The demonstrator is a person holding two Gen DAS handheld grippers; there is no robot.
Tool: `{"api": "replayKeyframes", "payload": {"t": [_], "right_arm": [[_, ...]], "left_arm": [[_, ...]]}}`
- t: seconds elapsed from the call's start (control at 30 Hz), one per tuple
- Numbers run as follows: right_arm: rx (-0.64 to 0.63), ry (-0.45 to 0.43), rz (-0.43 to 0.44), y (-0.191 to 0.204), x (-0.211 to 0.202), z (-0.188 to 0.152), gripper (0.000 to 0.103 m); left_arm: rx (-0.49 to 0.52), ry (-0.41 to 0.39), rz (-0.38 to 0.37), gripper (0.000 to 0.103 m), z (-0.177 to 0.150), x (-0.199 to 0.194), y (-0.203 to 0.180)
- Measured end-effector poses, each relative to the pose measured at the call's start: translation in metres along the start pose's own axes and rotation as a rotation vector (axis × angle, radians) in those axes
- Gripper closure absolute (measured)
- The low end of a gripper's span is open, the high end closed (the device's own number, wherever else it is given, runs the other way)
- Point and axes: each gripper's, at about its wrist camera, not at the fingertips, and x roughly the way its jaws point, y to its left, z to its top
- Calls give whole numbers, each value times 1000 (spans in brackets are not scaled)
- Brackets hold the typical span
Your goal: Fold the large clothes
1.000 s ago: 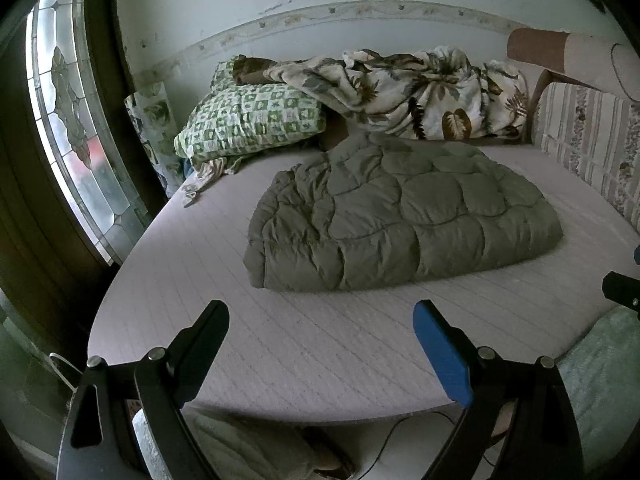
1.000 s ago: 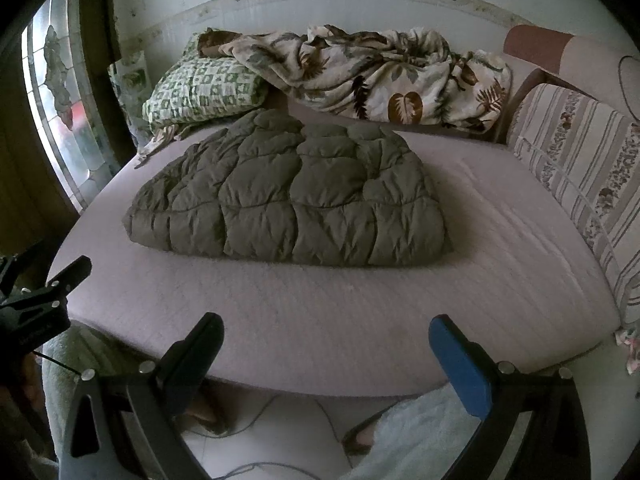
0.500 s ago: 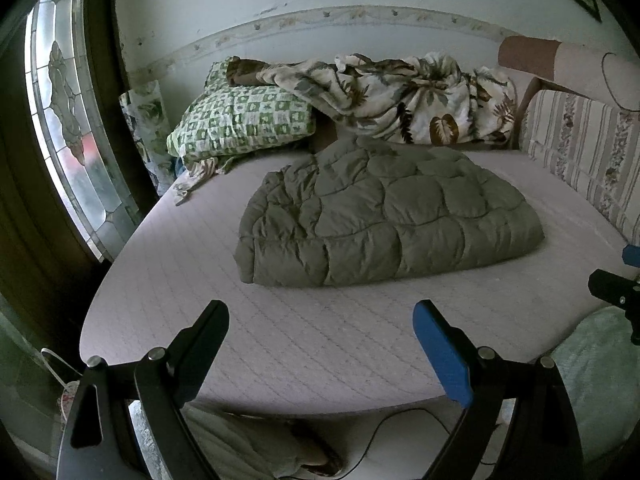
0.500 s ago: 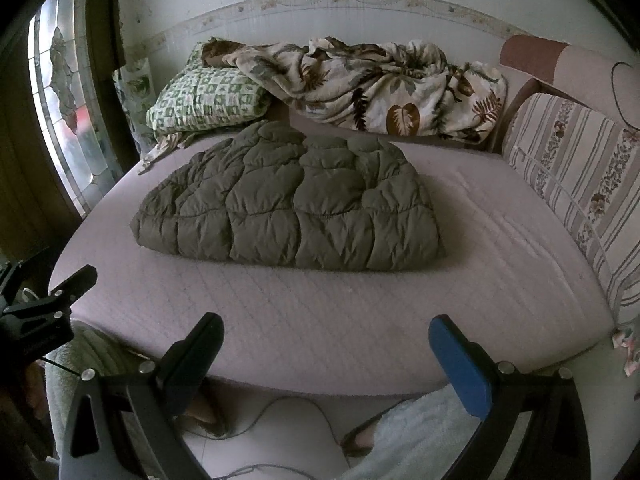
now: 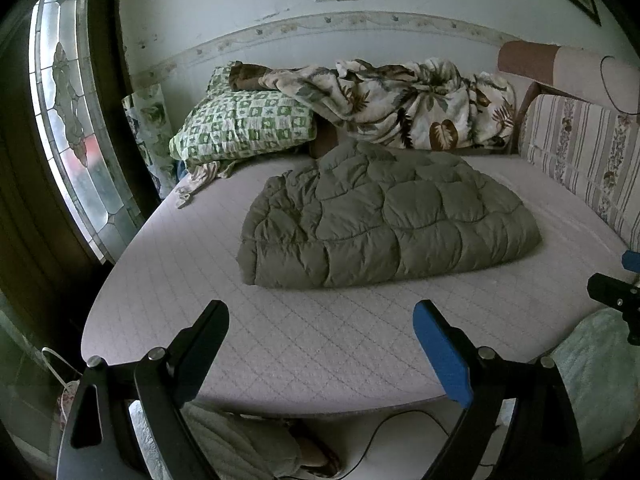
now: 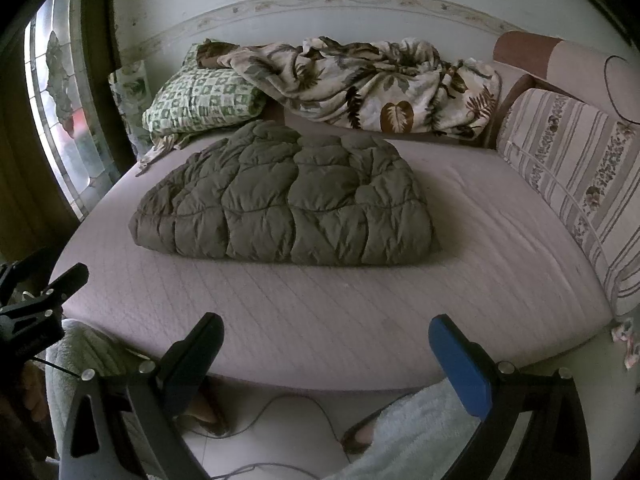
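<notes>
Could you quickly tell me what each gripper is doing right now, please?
Left gripper: open, holding nothing.
Right gripper: open, holding nothing.

Left tongs and right tongs both spread wide, holding nothing

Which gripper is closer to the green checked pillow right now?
Left, probably. The left gripper hangs off the bed's near edge, on the green checked pillow side; the right gripper sits further right. Both open, well short.
</notes>
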Motion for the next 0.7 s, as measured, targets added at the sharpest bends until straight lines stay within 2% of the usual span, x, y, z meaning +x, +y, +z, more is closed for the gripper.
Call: {"api": "replayKeyframes", "payload": {"t": [0.7], "right_arm": [[9,-1,-1,-2,-5,-6,0]], "left_arm": [[-5,-3,-4,10,-4,-9,-6]]}}
